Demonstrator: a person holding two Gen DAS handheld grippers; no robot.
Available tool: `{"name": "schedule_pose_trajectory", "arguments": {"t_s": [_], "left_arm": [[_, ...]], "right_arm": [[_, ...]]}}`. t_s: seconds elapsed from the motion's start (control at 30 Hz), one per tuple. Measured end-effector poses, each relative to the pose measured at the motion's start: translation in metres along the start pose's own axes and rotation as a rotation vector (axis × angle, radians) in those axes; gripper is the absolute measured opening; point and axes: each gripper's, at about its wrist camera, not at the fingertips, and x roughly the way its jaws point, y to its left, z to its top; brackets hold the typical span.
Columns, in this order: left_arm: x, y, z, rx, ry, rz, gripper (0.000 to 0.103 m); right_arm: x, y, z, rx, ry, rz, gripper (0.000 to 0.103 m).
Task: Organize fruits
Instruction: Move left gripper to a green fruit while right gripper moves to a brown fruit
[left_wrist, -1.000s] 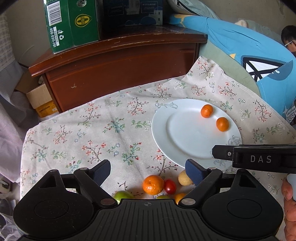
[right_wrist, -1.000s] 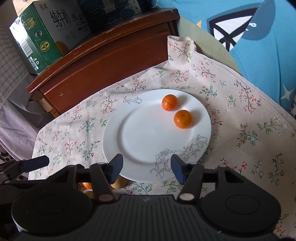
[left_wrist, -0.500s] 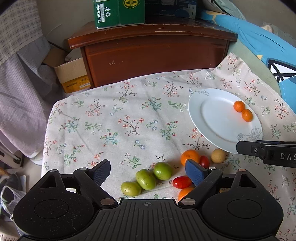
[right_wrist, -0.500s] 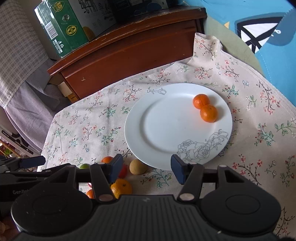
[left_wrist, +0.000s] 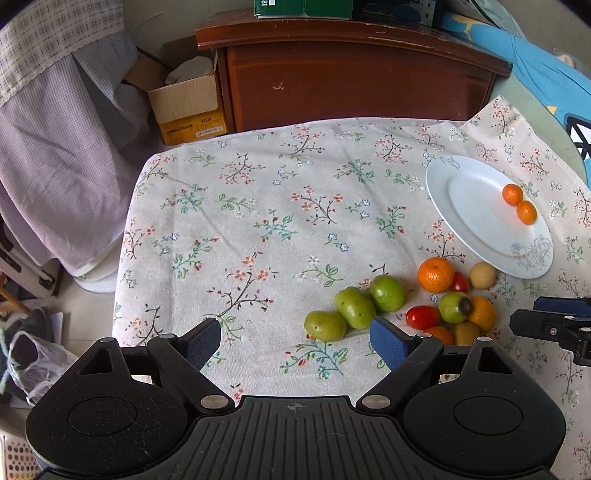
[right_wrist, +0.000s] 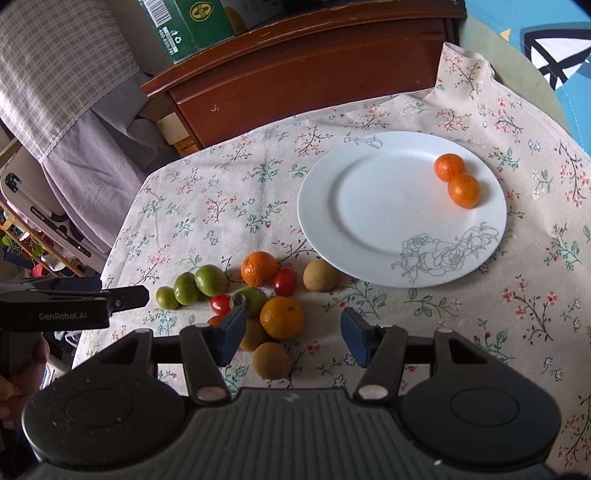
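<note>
A: What carries everything?
B: A floral tablecloth. A wooden cabinet stands past its far edge.

A: And the largest thing on it?
B: A white plate, toward the cloth's right side. Two small oranges sit touching each other near the plate's far right rim.

A: The grippers?
B: The left gripper has its fingers spread wide with nothing between them, above the cloth's near edge. The right gripper is also spread and empty, over the loose fruit.

A: Where is that fruit?
B: Off the plate, clustered just beside its near left rim. A larger orange lies nearest the right gripper, another orange is closer to the plate, three green fruits make a row on the left, and a brown fruit almost touches the rim. Red cherry tomatoes are the smallest, tucked among them.
</note>
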Motion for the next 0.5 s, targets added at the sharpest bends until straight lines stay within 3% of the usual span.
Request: {"name": "schedule_pose_trajectory", "arguments": {"t_s": [0.2,0.5], "left_arm": [[0.01,0.004,-0.013,0.041,0.009,-0.008,0.088],[0.019,-0.007,-0.018,0.136,-0.039,-0.01,0.087]], "right_arm": [[0.007,0.012,-0.015,-0.072,0.057,0.017,0.058],[0.015,0.014,-0.021,-0.09,0.089,0.01,0.058]]}}
